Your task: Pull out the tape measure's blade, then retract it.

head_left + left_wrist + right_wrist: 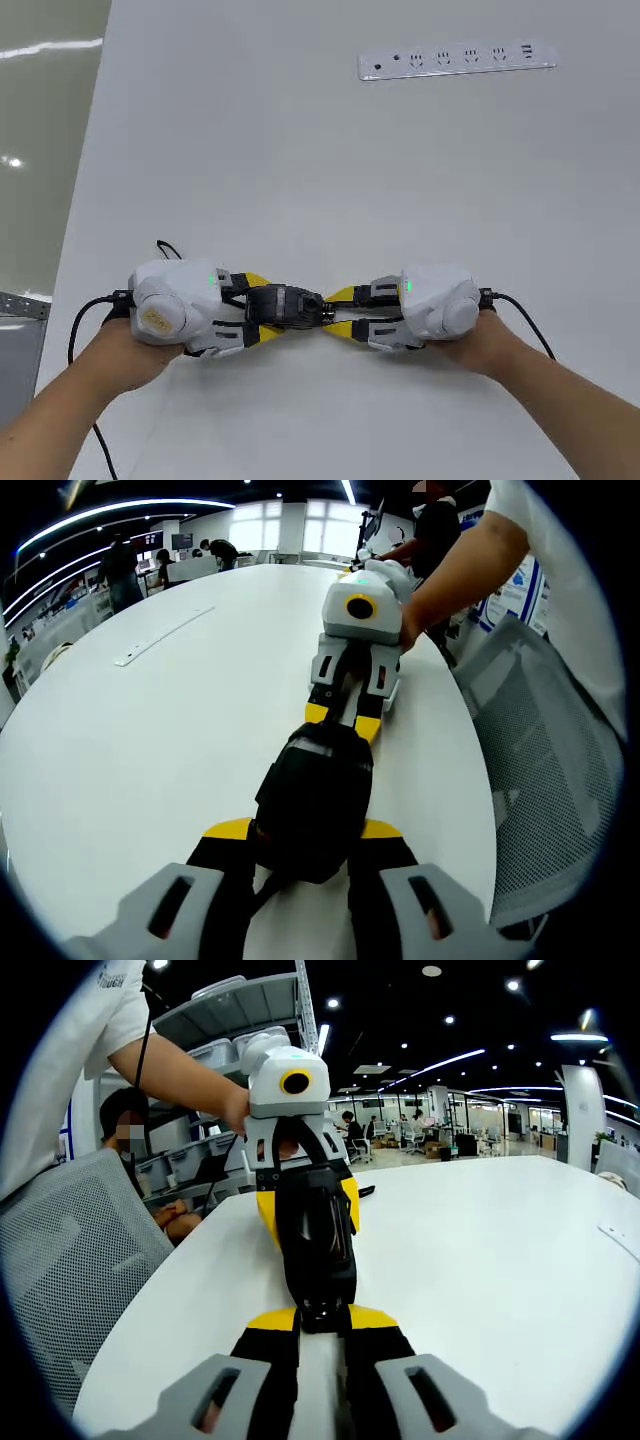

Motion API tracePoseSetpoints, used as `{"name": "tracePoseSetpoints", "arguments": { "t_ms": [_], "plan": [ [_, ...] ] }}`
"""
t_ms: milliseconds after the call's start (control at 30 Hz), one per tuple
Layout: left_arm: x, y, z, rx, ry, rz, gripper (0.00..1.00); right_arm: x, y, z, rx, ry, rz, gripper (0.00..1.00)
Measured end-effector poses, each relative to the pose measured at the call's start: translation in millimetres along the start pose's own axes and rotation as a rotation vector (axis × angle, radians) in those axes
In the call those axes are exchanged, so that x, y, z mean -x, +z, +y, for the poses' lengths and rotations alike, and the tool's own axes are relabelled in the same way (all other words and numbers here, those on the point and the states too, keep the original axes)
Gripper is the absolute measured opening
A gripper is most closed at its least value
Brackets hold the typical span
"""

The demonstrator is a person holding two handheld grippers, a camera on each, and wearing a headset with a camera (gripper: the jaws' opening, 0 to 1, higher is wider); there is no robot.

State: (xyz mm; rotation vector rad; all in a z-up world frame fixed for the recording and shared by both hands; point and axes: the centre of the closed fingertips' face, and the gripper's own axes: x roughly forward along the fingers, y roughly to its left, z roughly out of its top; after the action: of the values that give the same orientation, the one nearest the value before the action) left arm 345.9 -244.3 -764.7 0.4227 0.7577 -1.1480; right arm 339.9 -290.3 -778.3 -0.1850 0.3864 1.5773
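**Tape measure held between both grippers**

The white counter (300, 150) carries a white power strip (456, 58) at its far right. Near the front edge, the left gripper (262, 306) and right gripper (338, 312) face each other tip to tip. The black tape measure (286, 305) sits between them. The left jaws are clamped across its case, one on each flank. The right jaws are almost together and pinch its narrow right end. Its long axis runs left to right, with that end pointing at the right gripper.
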Motion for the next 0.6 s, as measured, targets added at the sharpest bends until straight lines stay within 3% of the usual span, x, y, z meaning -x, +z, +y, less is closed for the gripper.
{"name": "tracePoseSetpoints", "arguments": {
  "t_ms": [200, 600],
  "plan": [
    [-0.3, 0.2, -0.5, 0.002, -0.007, 0.000, 0.32, 1.3, -0.5, -2.0, -0.039, 0.018, -0.002, 0.15],
    [-0.4, -0.1, 0.2, 0.004, 0.003, 0.000, 0.32, 0.4, -0.4, -0.4, -0.023, 0.004, 0.000, 0.14]
  ]
}}
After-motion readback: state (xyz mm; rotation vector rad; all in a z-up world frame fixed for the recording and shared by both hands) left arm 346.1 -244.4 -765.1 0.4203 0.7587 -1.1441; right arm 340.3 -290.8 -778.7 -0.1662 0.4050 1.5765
